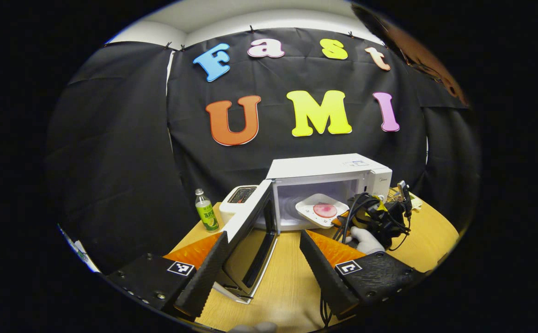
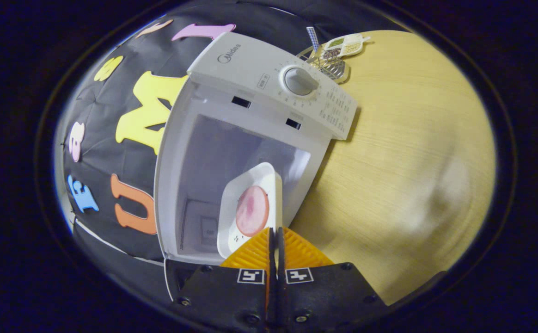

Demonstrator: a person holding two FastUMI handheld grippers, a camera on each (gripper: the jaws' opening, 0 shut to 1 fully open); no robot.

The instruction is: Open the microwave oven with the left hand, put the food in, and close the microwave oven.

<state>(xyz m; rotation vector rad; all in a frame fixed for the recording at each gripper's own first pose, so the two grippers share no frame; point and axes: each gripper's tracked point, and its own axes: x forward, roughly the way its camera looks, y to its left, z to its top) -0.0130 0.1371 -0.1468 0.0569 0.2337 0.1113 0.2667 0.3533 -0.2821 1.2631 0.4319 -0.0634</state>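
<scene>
The white microwave [image 1: 329, 169] stands on the wooden table [image 1: 292, 273] with its door [image 1: 250, 231] swung wide open to the left. A white square plate [image 1: 308, 206] with a round pink slice of food [image 1: 325, 210] is at the mouth of the cavity, off the floor. My right gripper [image 1: 343, 221], held by a gloved hand [image 1: 363, 238], is shut on the plate's near rim. In the right gripper view its fingers close at the gripper [image 2: 273, 233] on the plate [image 2: 246, 185]; the food [image 2: 252, 210] lies just ahead. My left gripper [image 1: 264, 263] is open, the door's free edge low between its fingers.
A small bottle with a green label [image 1: 206, 215] and a white toaster [image 1: 239, 196] stand left of the microwave. The control panel with its dial [image 2: 299, 81] is beside the cavity. A wire rack and a packet [image 2: 338, 51] lie behind the oven.
</scene>
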